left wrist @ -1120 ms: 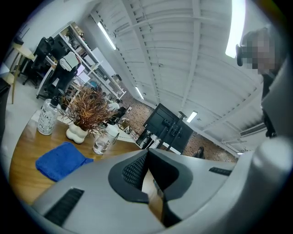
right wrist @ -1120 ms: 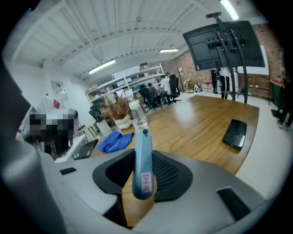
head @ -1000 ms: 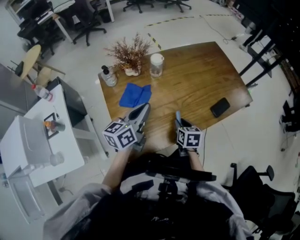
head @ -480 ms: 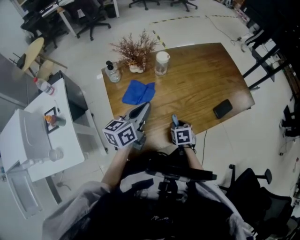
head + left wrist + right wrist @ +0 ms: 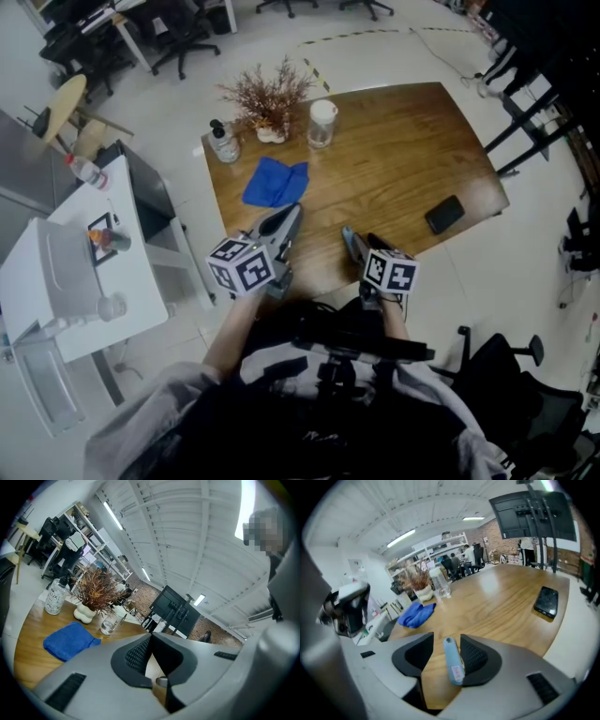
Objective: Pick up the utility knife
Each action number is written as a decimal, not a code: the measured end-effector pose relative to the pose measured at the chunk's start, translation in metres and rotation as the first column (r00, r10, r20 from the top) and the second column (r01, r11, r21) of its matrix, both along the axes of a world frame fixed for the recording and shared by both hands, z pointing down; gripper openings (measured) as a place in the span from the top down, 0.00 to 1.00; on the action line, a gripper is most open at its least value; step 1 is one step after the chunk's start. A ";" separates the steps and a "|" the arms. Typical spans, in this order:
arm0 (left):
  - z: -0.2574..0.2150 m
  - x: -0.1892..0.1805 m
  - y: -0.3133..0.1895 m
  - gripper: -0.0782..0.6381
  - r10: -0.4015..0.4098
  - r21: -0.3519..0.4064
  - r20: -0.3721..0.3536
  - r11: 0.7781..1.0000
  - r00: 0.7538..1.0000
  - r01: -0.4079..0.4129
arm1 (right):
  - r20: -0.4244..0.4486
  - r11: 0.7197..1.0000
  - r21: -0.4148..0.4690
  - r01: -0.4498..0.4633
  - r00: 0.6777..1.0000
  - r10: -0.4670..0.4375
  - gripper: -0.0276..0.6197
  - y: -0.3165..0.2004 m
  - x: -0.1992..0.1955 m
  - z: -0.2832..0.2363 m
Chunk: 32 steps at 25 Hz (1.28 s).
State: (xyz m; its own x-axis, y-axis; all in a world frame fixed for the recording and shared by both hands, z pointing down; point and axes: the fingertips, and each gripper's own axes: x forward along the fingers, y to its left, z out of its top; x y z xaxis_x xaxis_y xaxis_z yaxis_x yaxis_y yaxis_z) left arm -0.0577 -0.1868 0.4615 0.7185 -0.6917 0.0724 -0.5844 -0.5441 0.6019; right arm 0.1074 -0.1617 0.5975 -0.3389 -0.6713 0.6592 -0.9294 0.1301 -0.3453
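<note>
The utility knife is a slim pale-blue handle lying on the wooden table near its front edge. It lies between the jaws of my right gripper, close against the right-hand pad, with a clear gap to the left one. Those jaws are opening and do not press on it. In the head view the utility knife pokes out ahead of the right gripper. My left gripper hovers level over the table's front edge, its jaws shut on nothing.
A blue cloth lies just beyond the left gripper. At the table's back stand a soap bottle, a dried plant and a glass. A black phone lies at the right edge. A white cabinet stands to the left.
The right gripper has shifted a little to the right and toward me, and its jaws stand wider around the knife. The left gripper has not moved.
</note>
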 end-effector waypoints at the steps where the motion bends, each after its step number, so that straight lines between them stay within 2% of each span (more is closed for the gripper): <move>1: 0.000 0.000 0.000 0.89 -0.001 -0.001 0.000 1.000 1.000 0.001 | 0.068 0.999 0.027 -0.034 0.997 0.032 0.66 0.000 0.003 -0.016; 3: -0.001 0.002 0.002 0.89 0.000 -0.003 0.001 1.000 1.000 0.000 | 0.184 0.993 0.074 -0.093 0.980 0.078 0.70 0.002 0.008 -0.048; 5: -0.004 0.005 0.004 0.89 0.002 -0.005 -0.001 1.000 1.000 -0.002 | 0.252 0.983 0.123 -0.139 0.962 0.104 0.76 0.008 0.015 -0.081; 10: -0.013 0.010 0.014 0.89 -0.008 0.001 -0.011 1.000 1.000 0.008 | 0.333 0.946 0.250 -0.206 0.936 0.116 0.91 0.021 0.031 -0.151; 12: -0.014 0.013 0.018 0.89 -0.004 0.004 -0.012 1.000 1.000 0.004 | 0.356 0.934 0.281 -0.219 0.928 0.110 0.94 0.027 0.032 -0.169; 17: -0.015 0.011 0.024 0.89 -0.004 0.005 -0.008 1.000 1.000 0.004 | 0.379 0.922 0.320 -0.217 0.921 0.085 0.94 0.033 0.026 -0.187; 26: -0.012 0.001 0.031 0.89 -0.014 0.003 0.002 1.000 1.000 0.014 | 0.336 0.926 0.322 -0.198 0.938 0.084 0.94 0.038 0.020 -0.180; 32: -0.012 0.006 0.030 0.89 0.005 0.002 0.001 1.000 1.000 -0.005 | 0.368 0.926 0.309 -0.214 0.925 0.091 0.94 0.042 0.021 -0.174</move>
